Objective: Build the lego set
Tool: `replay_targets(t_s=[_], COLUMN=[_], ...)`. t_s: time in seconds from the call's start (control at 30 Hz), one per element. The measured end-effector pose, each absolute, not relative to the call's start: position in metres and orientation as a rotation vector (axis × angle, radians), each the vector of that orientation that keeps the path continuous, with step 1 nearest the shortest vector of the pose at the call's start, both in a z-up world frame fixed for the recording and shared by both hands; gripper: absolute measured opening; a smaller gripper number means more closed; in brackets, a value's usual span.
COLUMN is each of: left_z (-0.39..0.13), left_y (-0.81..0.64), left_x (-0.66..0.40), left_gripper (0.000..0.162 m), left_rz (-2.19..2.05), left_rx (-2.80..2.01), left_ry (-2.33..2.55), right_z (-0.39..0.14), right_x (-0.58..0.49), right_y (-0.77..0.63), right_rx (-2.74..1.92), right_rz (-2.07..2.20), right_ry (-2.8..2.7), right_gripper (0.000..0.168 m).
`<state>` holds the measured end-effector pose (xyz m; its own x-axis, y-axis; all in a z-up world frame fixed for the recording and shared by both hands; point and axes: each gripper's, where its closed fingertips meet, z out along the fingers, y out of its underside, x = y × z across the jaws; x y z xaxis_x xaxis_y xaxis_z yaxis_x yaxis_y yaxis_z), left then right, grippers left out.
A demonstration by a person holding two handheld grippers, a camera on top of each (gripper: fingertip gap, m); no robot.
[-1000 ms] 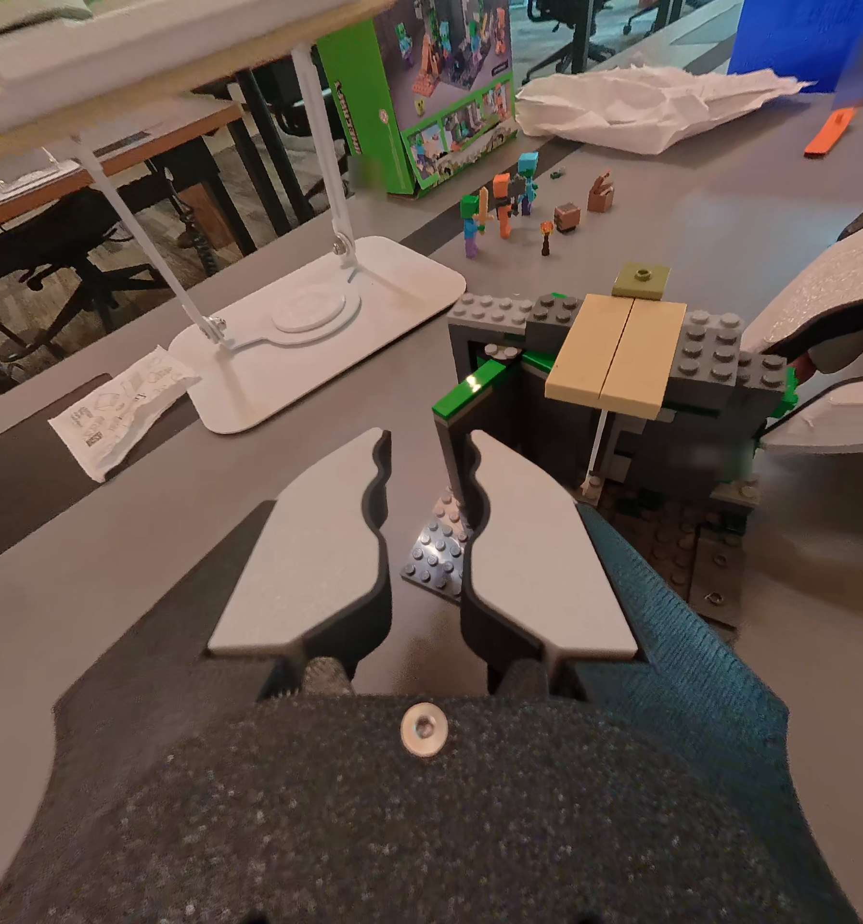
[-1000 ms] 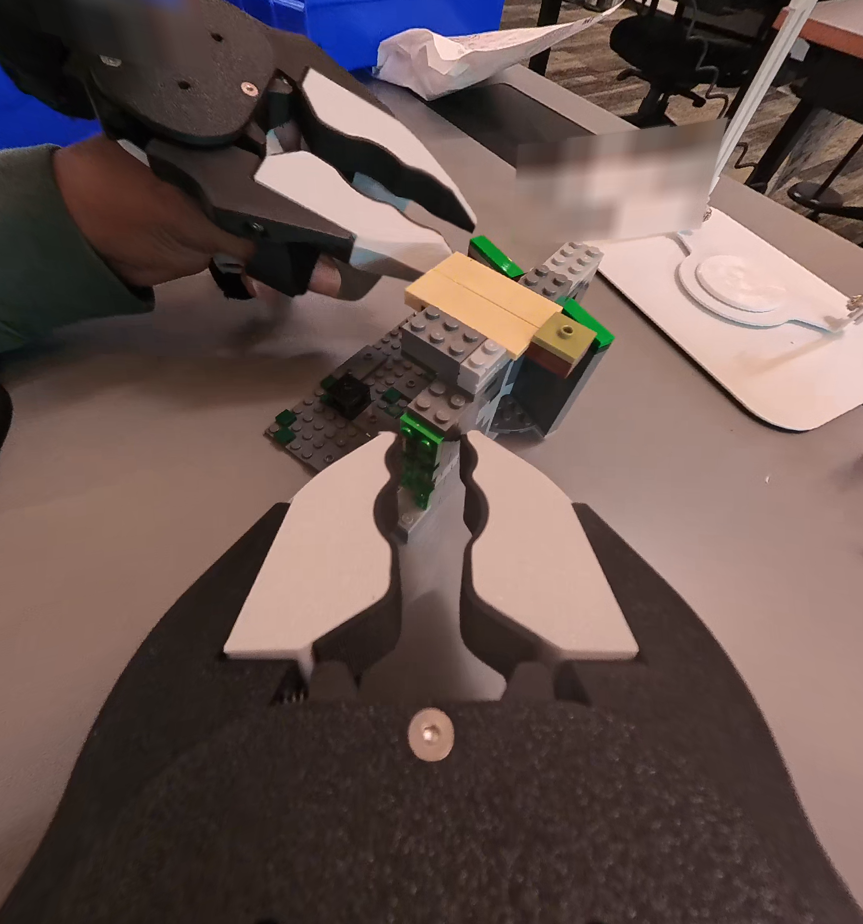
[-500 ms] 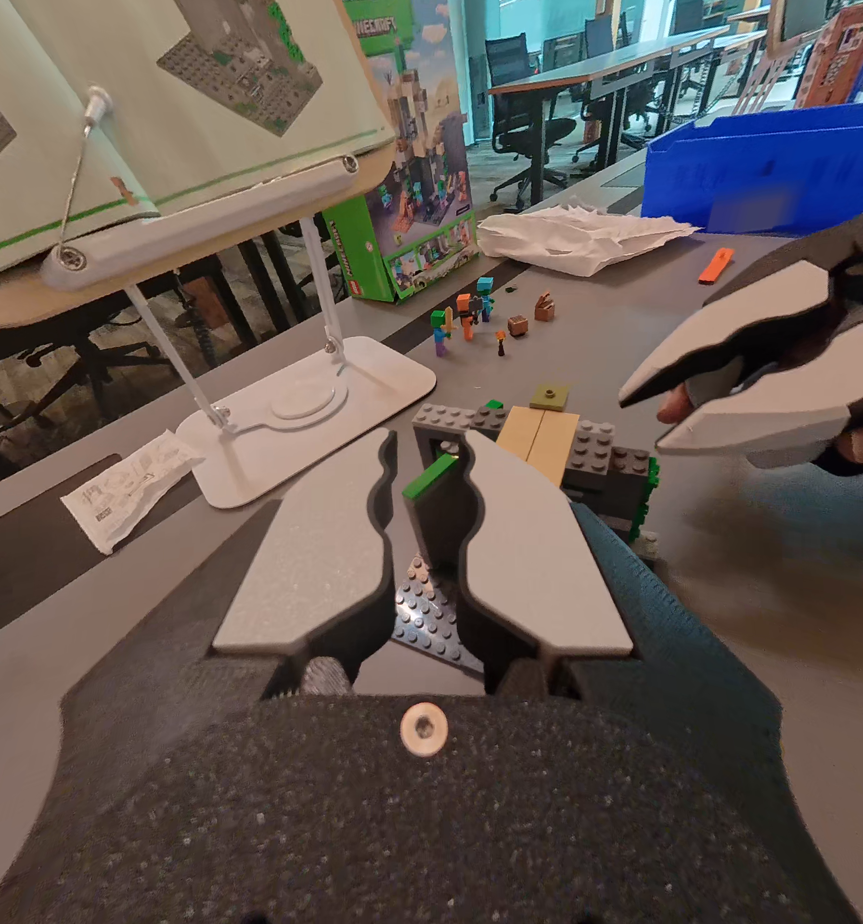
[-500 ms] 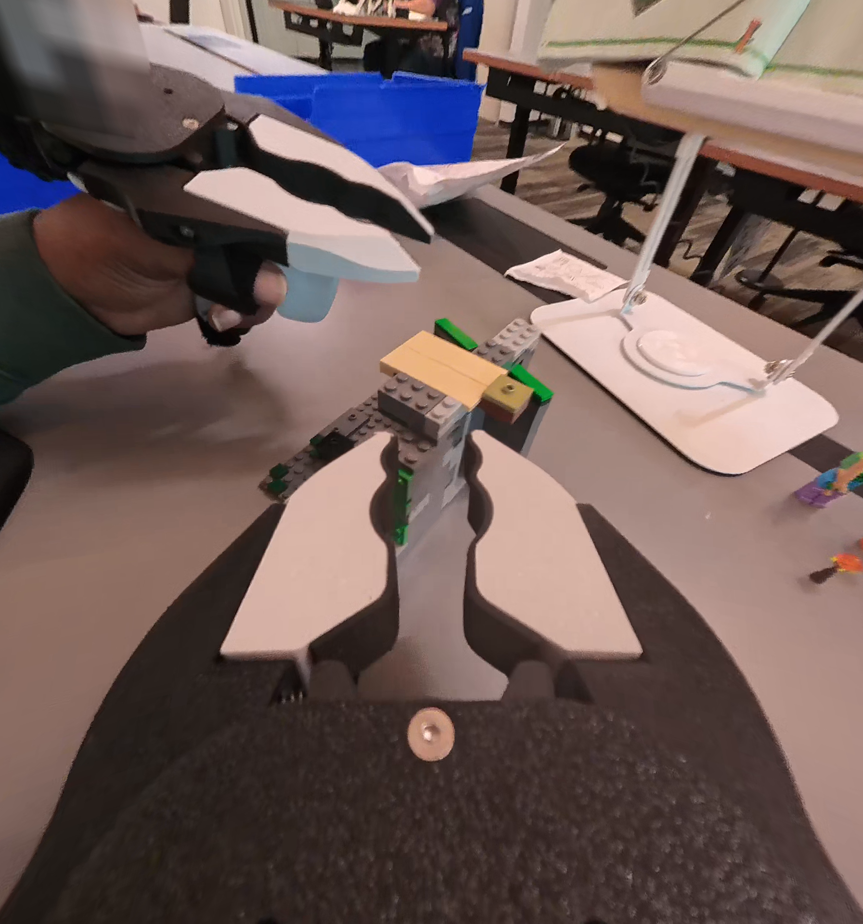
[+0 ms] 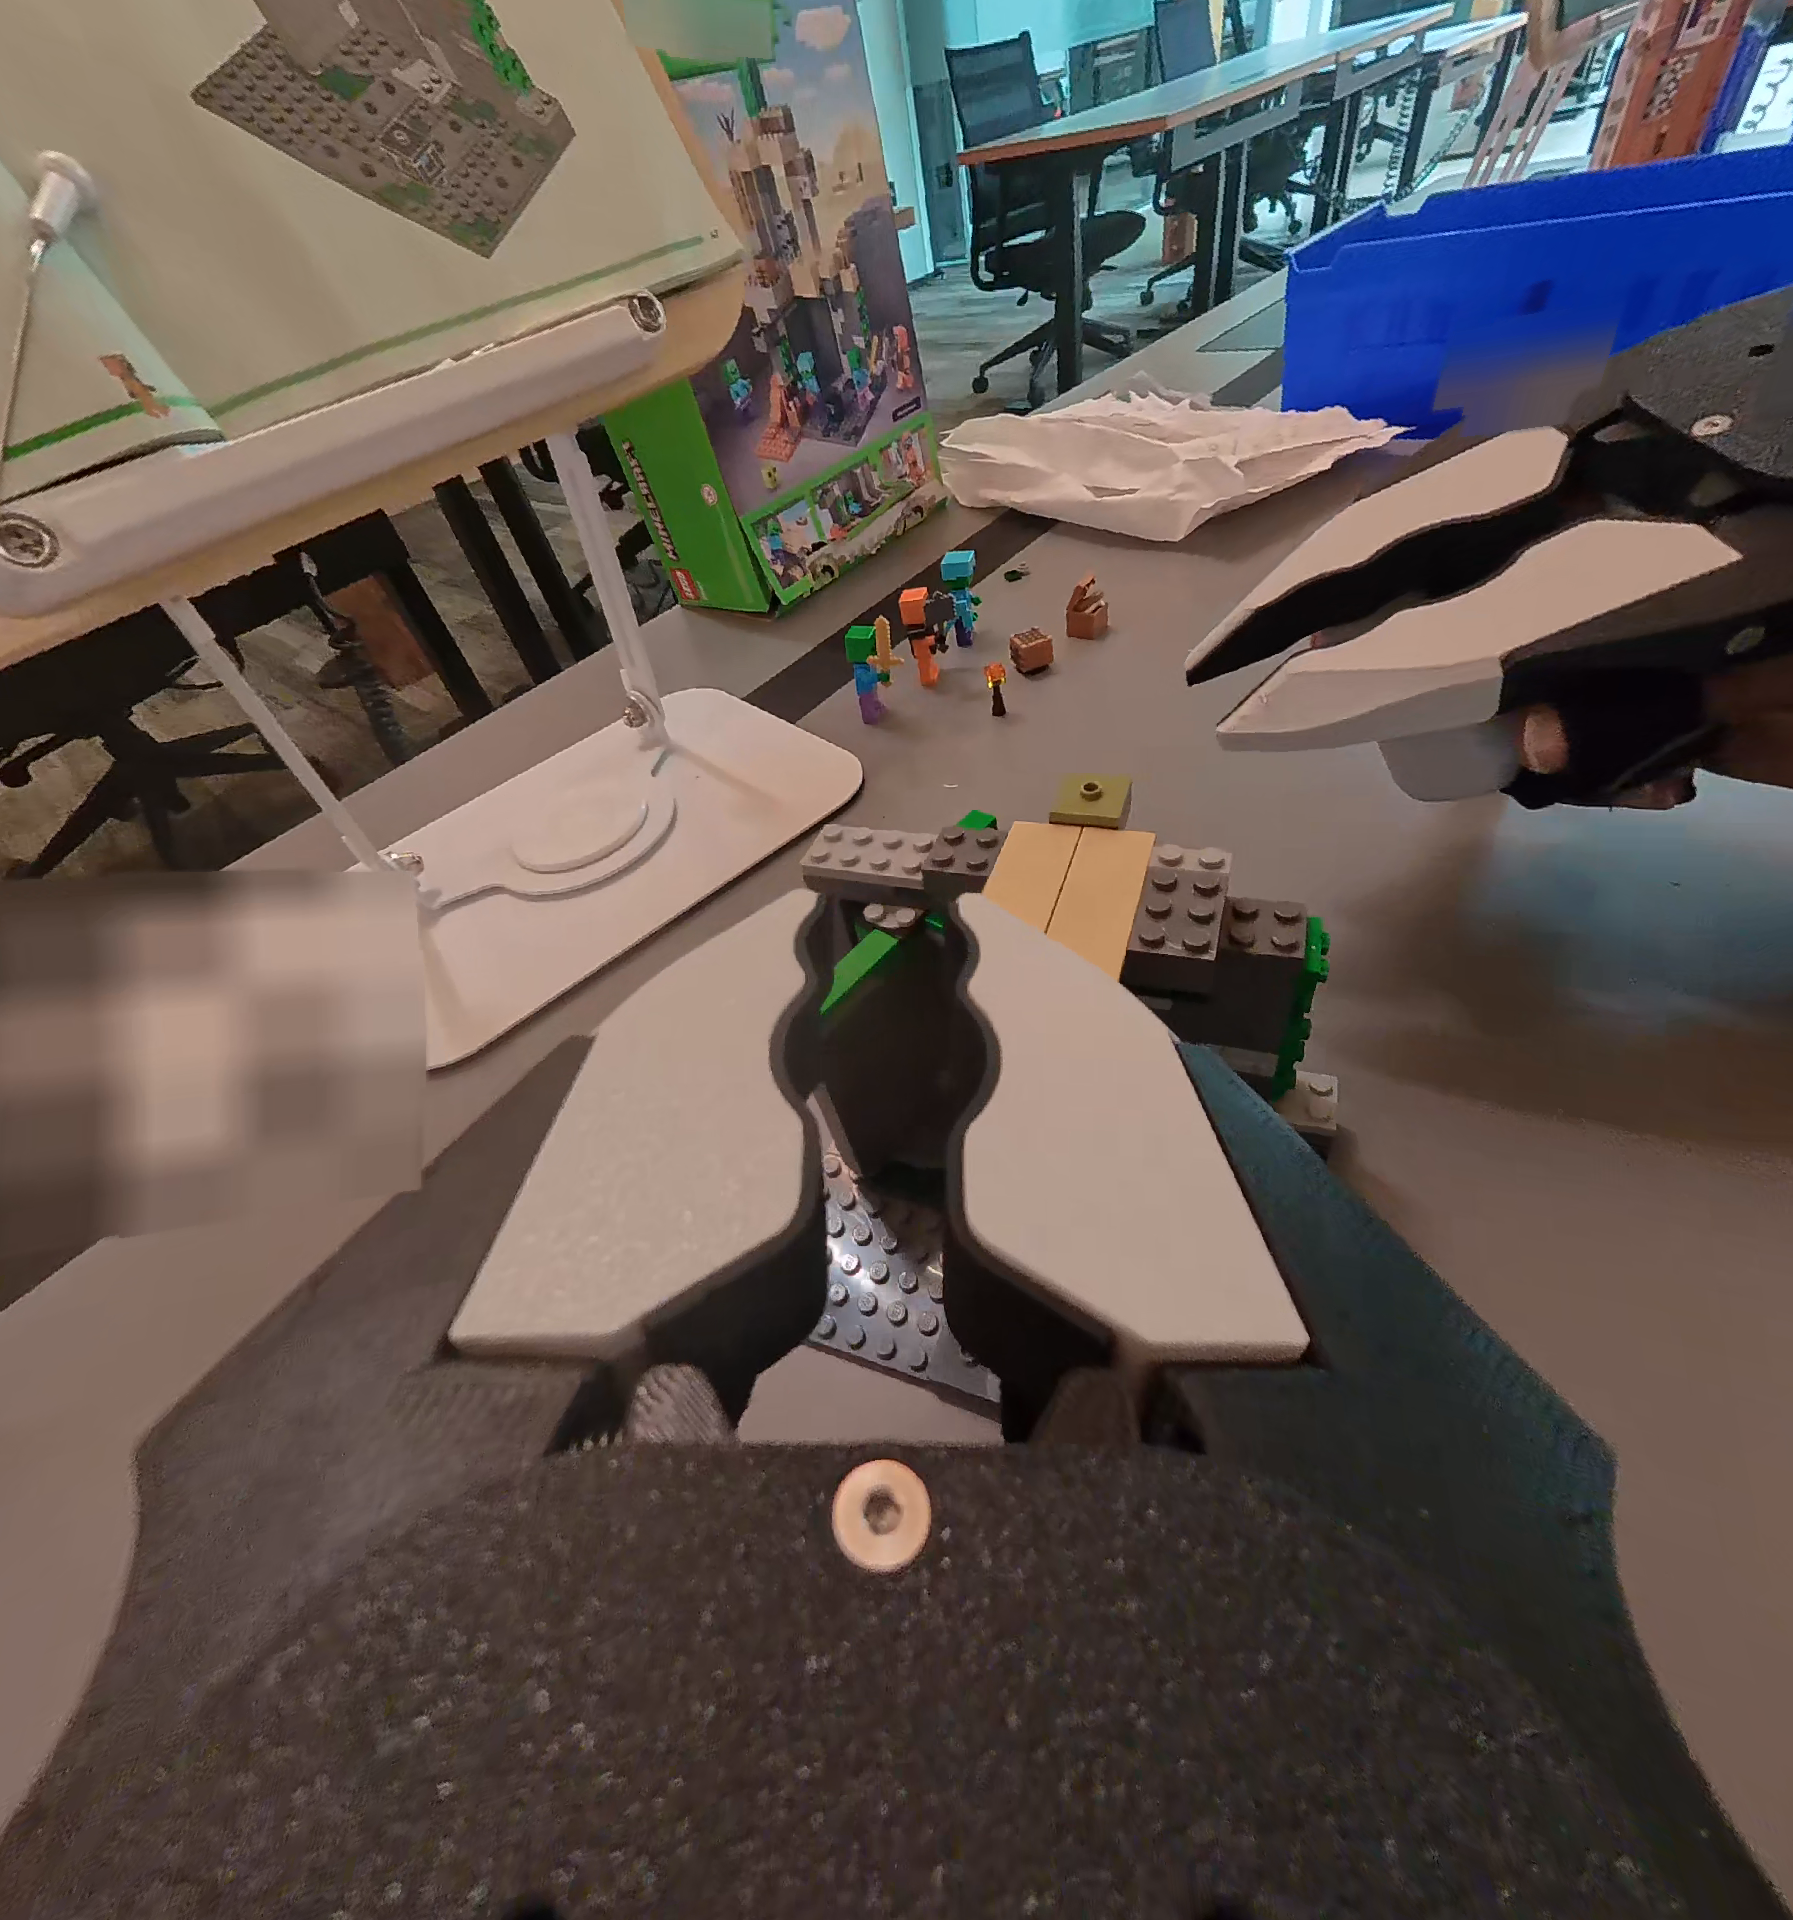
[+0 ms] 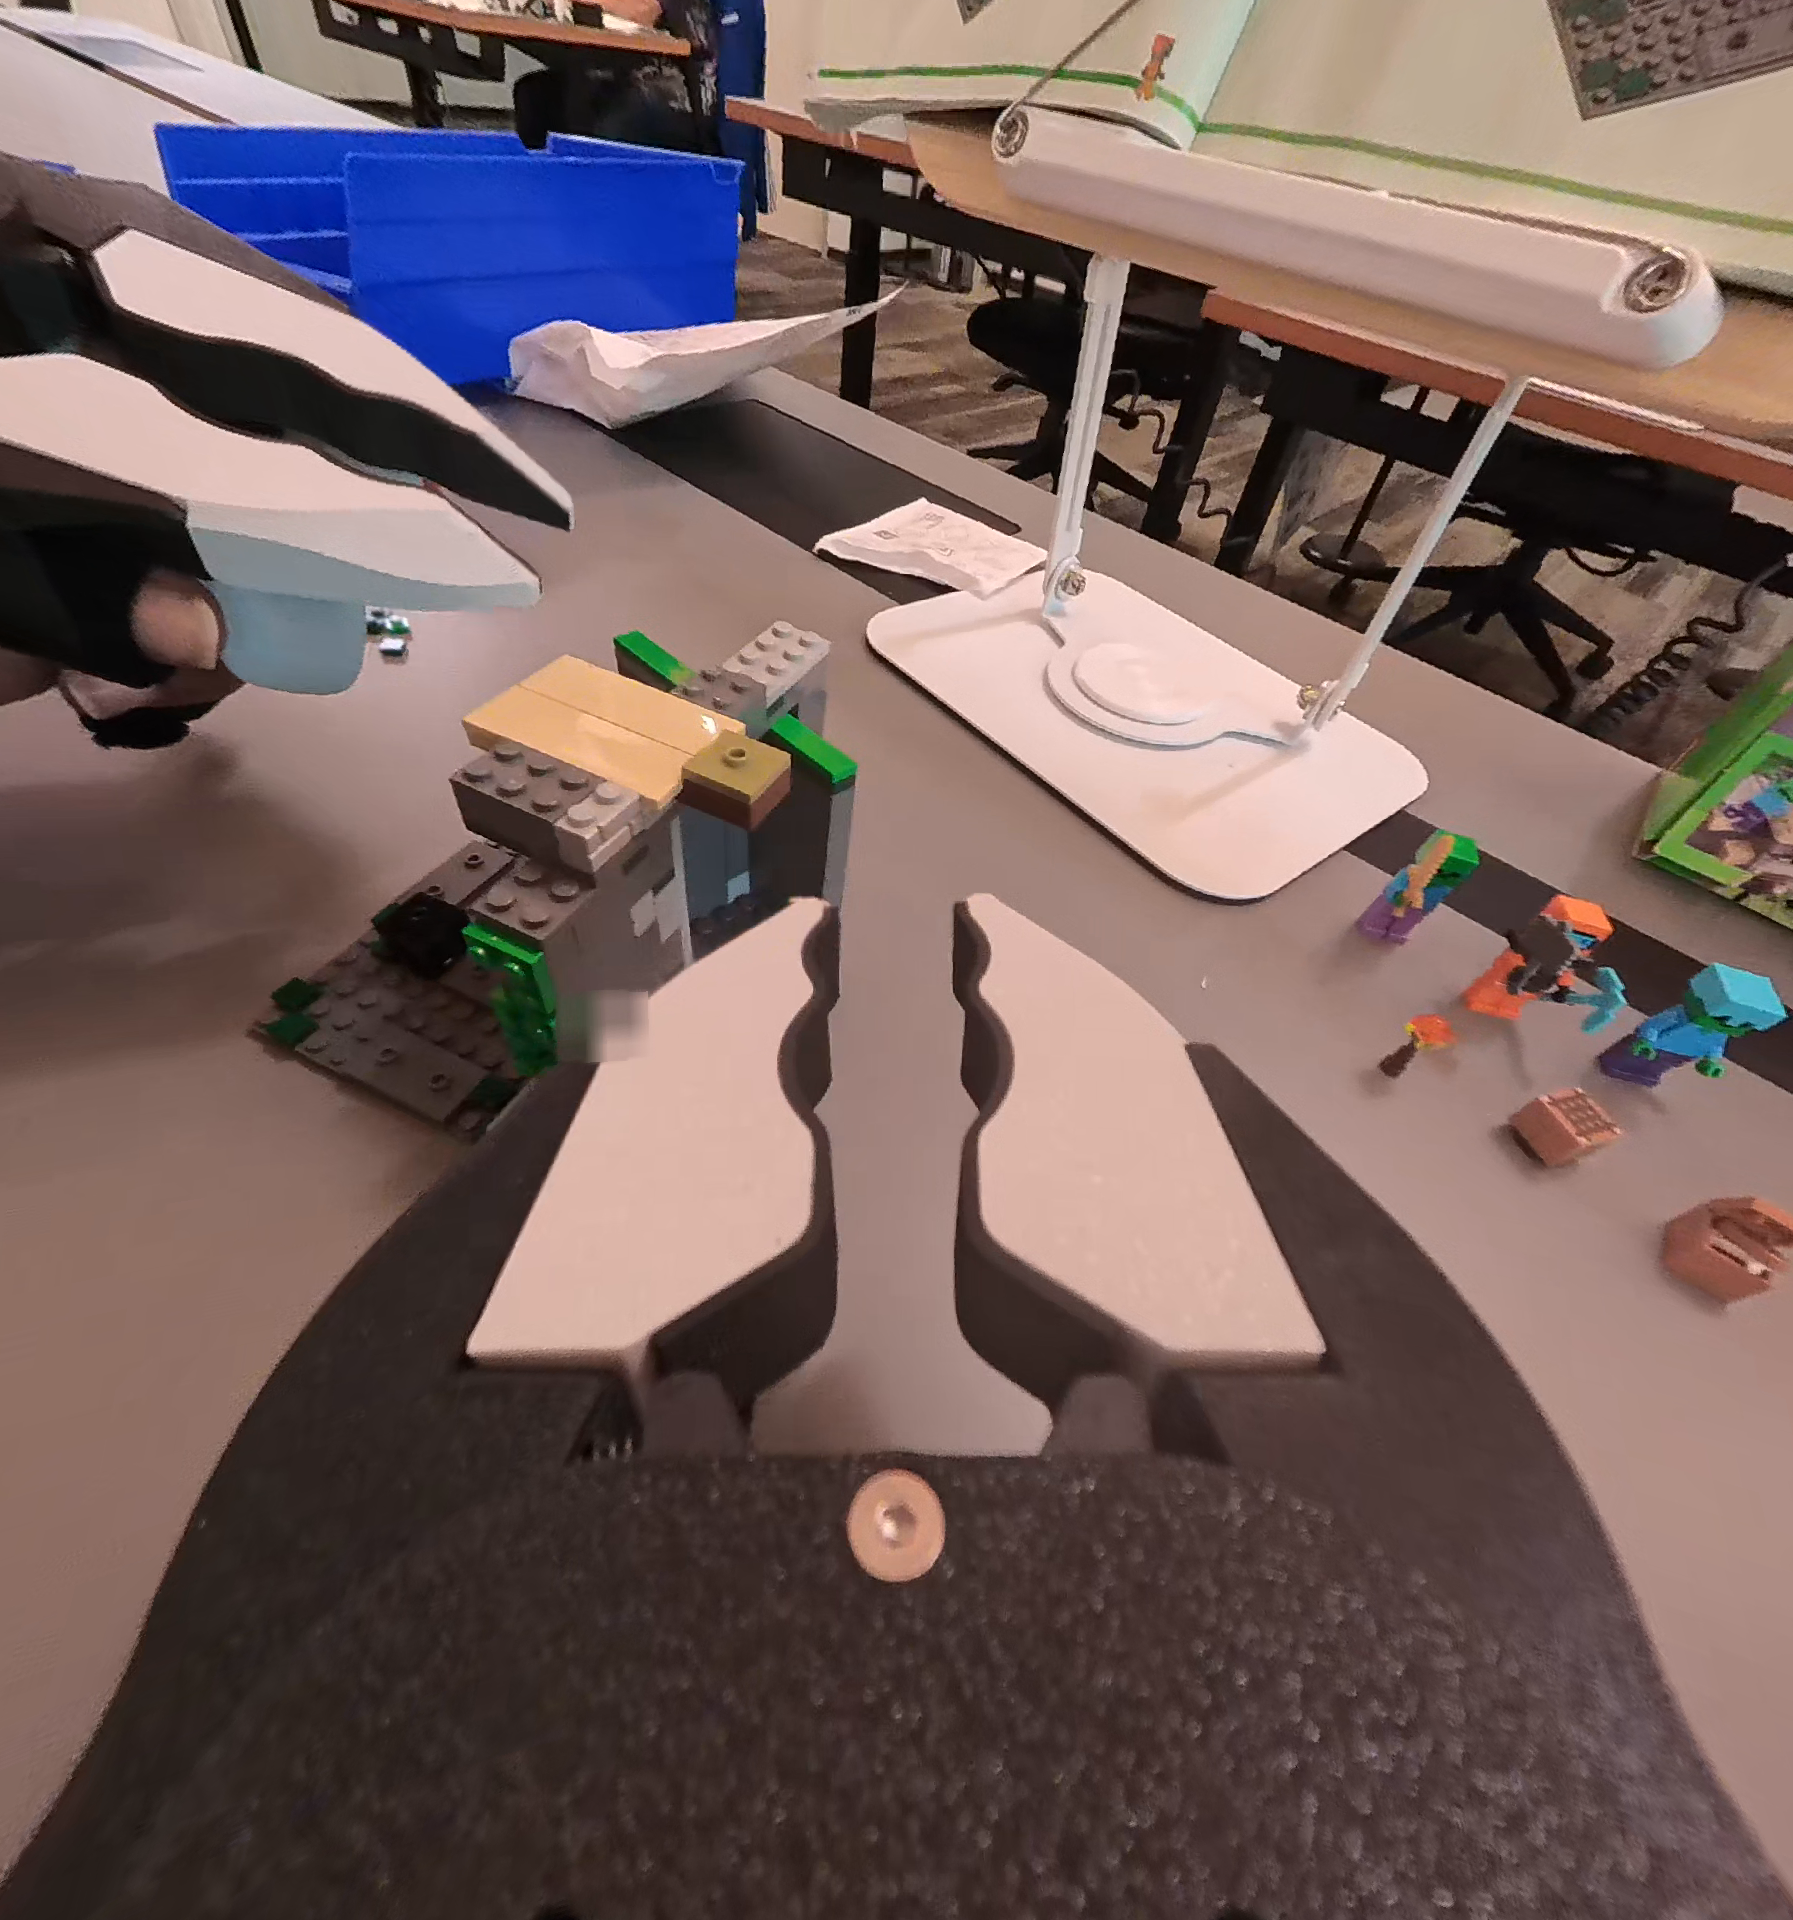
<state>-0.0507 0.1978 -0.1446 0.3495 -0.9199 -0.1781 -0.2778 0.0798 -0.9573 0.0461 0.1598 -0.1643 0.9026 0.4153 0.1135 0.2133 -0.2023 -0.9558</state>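
The grey lego build [image 5: 1178,914] with a tan tiled roof stands on its dark baseplate [image 5: 881,1278] on the grey table. My left gripper [image 5: 884,920] is slightly open and empty. It hovers near the build, which shows through the finger gap. In the right wrist view the left gripper [image 6: 549,556] hangs above and left of the build [image 6: 601,727], apart from it. My right gripper [image 6: 892,914] is slightly open and empty over bare table, right of the build. It also shows in the left wrist view [image 5: 1209,707], raised at the right.
A white book stand [image 6: 1162,727] holding the instruction booklet [image 5: 300,208] stands behind the build. Several minifigures [image 6: 1546,966] and small brown pieces [image 6: 1739,1247] lie to the right. The green set box [image 5: 798,416], a crumpled white bag [image 5: 1152,457] and a blue bin [image 5: 1557,281] stand farther back. Left tips to right tips: about 11 cm.
Both grippers have pulled back and up from the build. The right gripper has swung right, so the build now lies left of its fingers. Both stay empty.
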Motion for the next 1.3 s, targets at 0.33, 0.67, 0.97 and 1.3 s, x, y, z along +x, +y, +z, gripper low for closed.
replay_targets(t_s=[0.33, 0.67, 0.97, 1.3], left_z=[-0.153, -0.155, -0.161, -0.171], left_y=[0.186, 0.17, 0.17, 0.173], left_x=[-0.047, -0.054, -0.052, -0.053], left_gripper=[0.018, 0.022, 0.027, 0.028], left_rz=[-0.712, -0.831, -0.86, -0.905], left_rx=[-1.435, -1.404, -1.406, -1.421], left_ry=[1.247, 1.334, 1.356, 1.346], right_z=[-0.166, -0.162, -0.14, -0.172], right_x=[0.041, 0.012, 0.013, 0.003], right_y=[0.158, 0.151, 0.171, 0.175], right_rx=[-1.786, -1.747, -1.542, -1.557], right_rz=[0.25, 0.514, 0.695, 0.868], right_ry=[-0.497, -0.736, -1.244, -1.316], right_gripper=[0.02, 0.02, 0.022, 0.024])
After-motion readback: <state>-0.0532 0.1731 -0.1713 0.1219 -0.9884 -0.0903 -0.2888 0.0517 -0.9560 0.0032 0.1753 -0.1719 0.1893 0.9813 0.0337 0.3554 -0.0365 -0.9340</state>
